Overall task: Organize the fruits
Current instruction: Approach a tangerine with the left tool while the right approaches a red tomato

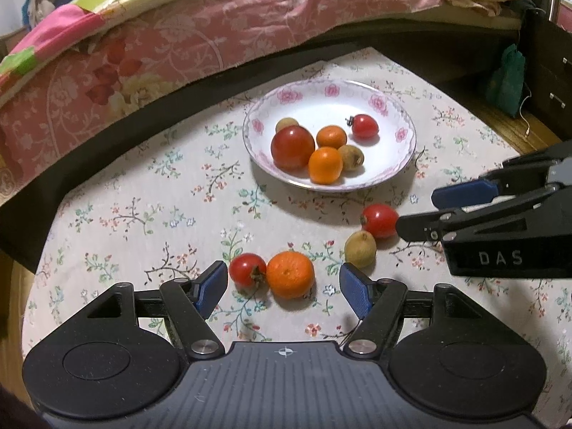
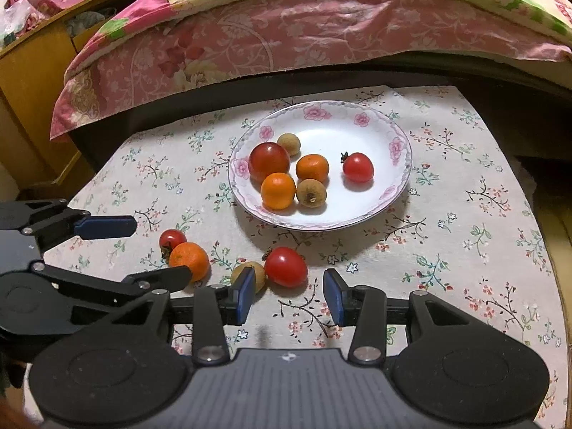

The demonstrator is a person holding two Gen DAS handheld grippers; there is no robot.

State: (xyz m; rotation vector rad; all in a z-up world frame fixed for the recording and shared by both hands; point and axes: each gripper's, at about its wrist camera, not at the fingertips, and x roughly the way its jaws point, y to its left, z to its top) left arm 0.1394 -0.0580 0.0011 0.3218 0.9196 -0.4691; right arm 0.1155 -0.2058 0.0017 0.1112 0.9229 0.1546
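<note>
While both claws hover low over the floral-cloth counter (image 1: 107,214), each is lining up on a loose fruit. The left claw (image 1: 284,291) is wide open and holds nothing: the left figure rose 57, no — its jaws stand apart with the mandarin (image 1: 290,274) and a small tomato (image 1: 246,269) just ahead between the tips, the two touching each other. Best to centre on the mandarin alone, or the left pad will catch the tomato; close gently, it is probably soft.

The right claw (image 2: 287,296) is also open and empty. A second tomato (image 2: 286,266) sits just ahead of its gap, towards its left finger, and a longan (image 2: 257,275) is partly hidden behind that left pad, touching the tomato. Shift slightly left, go down over the tomato only, avoid nudging the longan; round fruit rolls.

The claws are close together, so stagger the grabs.

Plate (image 2: 397,193), pink-flower rim, sits beyond both claws and well apart from the loose fruit. It holds six pieces: a big tomato (image 2: 269,161), two small mandarins, two longans clustered on its left half, and one small tomato (image 2: 358,167) alone on the right. Free room is on the right and near side.
</note>
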